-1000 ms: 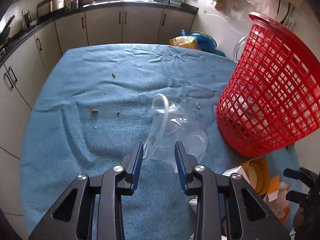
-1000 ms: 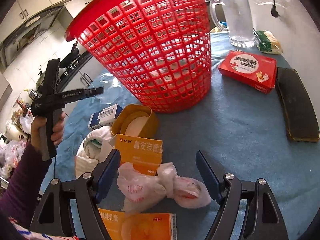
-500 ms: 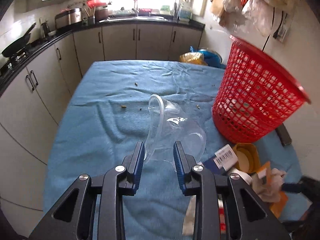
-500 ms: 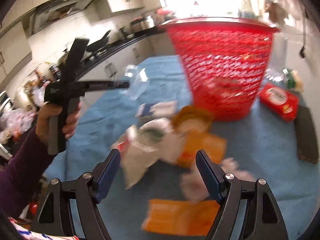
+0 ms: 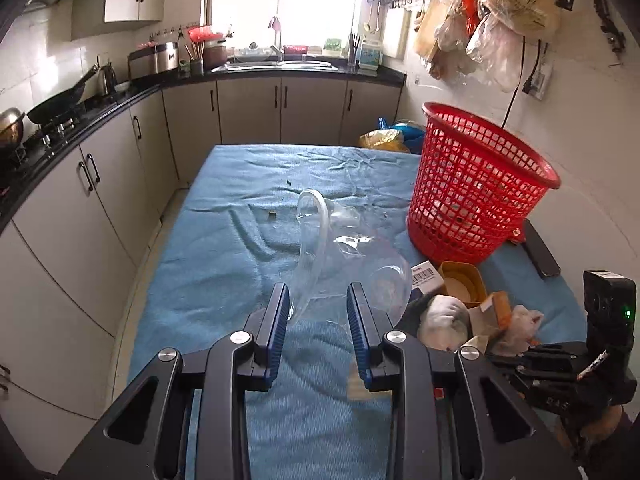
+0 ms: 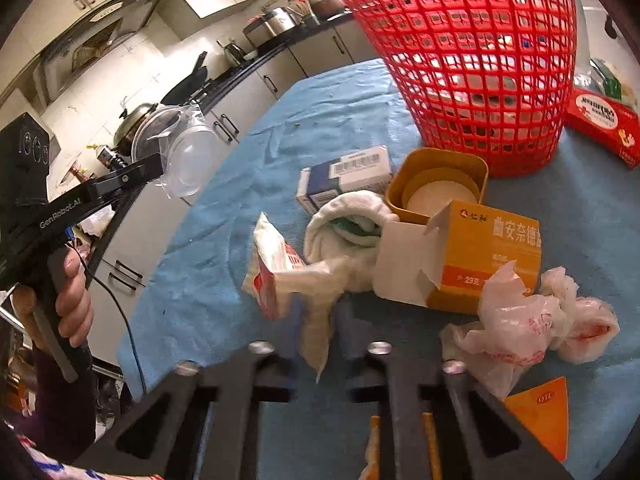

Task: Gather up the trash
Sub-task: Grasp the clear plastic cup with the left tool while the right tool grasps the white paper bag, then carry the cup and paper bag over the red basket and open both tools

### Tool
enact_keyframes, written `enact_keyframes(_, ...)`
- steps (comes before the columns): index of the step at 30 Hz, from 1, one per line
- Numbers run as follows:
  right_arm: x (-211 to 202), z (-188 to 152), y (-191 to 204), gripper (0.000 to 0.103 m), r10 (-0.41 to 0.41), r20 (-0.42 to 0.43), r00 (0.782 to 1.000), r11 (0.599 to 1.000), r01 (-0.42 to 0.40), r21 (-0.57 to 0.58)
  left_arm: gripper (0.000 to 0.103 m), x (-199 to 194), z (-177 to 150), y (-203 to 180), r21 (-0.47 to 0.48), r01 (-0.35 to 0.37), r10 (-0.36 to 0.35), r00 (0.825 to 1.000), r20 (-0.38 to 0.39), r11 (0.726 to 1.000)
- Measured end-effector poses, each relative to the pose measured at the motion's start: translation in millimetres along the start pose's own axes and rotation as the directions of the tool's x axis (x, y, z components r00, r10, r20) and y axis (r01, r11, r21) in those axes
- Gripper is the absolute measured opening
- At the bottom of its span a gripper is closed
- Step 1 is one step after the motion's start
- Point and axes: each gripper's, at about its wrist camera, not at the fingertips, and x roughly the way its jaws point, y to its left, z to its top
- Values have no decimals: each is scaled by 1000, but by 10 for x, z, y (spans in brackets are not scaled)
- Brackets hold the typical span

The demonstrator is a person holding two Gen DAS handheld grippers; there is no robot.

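Note:
My left gripper (image 5: pixel 318 312) is shut on a crumpled clear plastic container (image 5: pixel 344 252) and holds it up above the blue cloth; the container also shows in the right wrist view (image 6: pixel 184 152). My right gripper (image 6: pixel 316 320) is shut on a white wrapper with red print (image 6: pixel 280 276), its fingers blurred. The red mesh basket (image 5: pixel 472 184) stands on the table at the right, close behind the trash pile (image 6: pixel 472 52). Around it lie an orange medicine box (image 6: pixel 480 256), a yellow tub (image 6: pixel 440 188), a blue-white box (image 6: pixel 344 178) and a crumpled white bag (image 6: pixel 528 320).
The table wears a blue cloth (image 5: pixel 224 264) with small crumbs. A red box (image 6: pixel 604 124) and a dark flat case (image 5: pixel 540 252) lie right of the basket. An orange leaflet (image 6: pixel 540 412) lies near my right gripper. Kitchen cabinets (image 5: pixel 80 208) run along the left and back.
My right gripper swung left from the crumpled bag and closed on the white wrapper. My left gripper rose and pulled back with the clear container still in it.

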Motion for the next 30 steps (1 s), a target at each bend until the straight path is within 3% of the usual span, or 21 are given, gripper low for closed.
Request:
enact_keyframes(1,-18,-11,36,1,-4,4,1000,1000,4,-13,29,-32,-4,2,0,0,0,1000,6,1000)
enact_keyframes(10,-506,-165,353,1,-29,102,994,992,41,-116,29,-333,-67,-167,7,16,-17,999,43,1000)
enact_keyframes(18,-1074,-232,420,1,-35,207,978,988,65,-141,29,-502,-37,-424,29,31,-33,997,76,999)
enact_keyframes(24,-1543,-174,393,1,-58,288,956,985,102,-140,29,-600,59,-626,56,55,-60,994,92,997)
enact_keyframes(30,-2093,69,352,1,-89,410,908,980,153,-126,29,-601,387,-869,84,80,-90,989,119,993)
